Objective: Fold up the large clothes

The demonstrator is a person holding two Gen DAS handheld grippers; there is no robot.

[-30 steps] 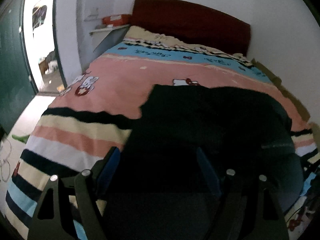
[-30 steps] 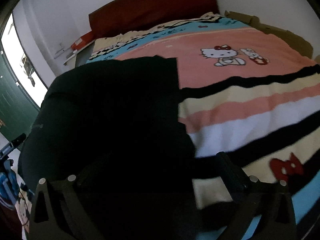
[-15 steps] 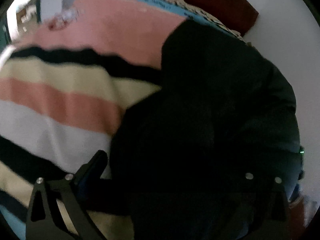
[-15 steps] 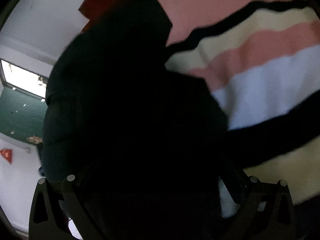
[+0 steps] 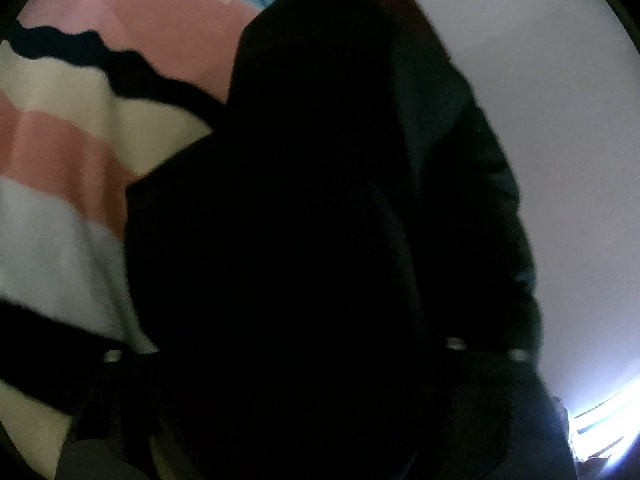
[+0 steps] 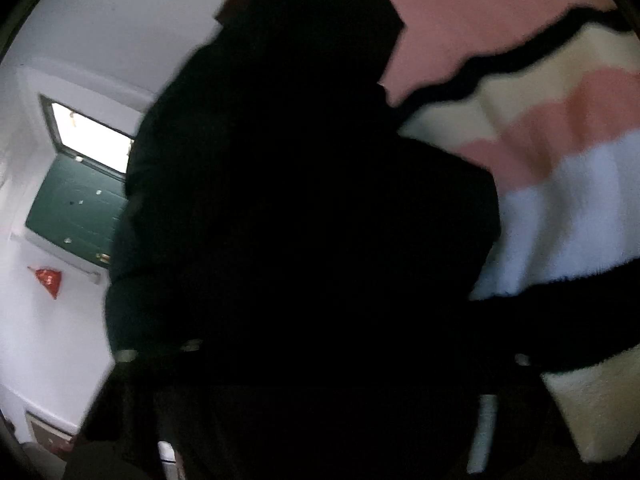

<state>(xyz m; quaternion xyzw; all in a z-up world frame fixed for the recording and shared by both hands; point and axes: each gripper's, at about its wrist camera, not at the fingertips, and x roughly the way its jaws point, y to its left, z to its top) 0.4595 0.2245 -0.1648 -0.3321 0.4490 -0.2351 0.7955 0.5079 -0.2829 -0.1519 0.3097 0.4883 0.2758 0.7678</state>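
A large black garment (image 5: pixel 320 200) fills most of the left wrist view and lies on the striped bedspread (image 5: pixel 48 168). It also fills the right wrist view (image 6: pixel 304 220), over the same bedspread (image 6: pixel 560 184). My left gripper (image 5: pixel 280 400) sits at the bottom of its view, buried in the dark cloth; its fingers are hidden. My right gripper (image 6: pixel 320 408) is likewise buried in the cloth, with only a pale strip of one finger (image 6: pixel 482 432) showing. Neither gripper's opening can be seen.
A white wall (image 5: pixel 560 160) and a bright window strip (image 5: pixel 608 412) lie to the right in the left wrist view. The right wrist view shows a white wall, a green door (image 6: pixel 76 216) and a red ornament (image 6: pixel 48 280) at left.
Both grippers have tilted and moved closer into the black garment, which now covers their fingers. The cameras have rolled outward, so more wall shows and less of the bed.
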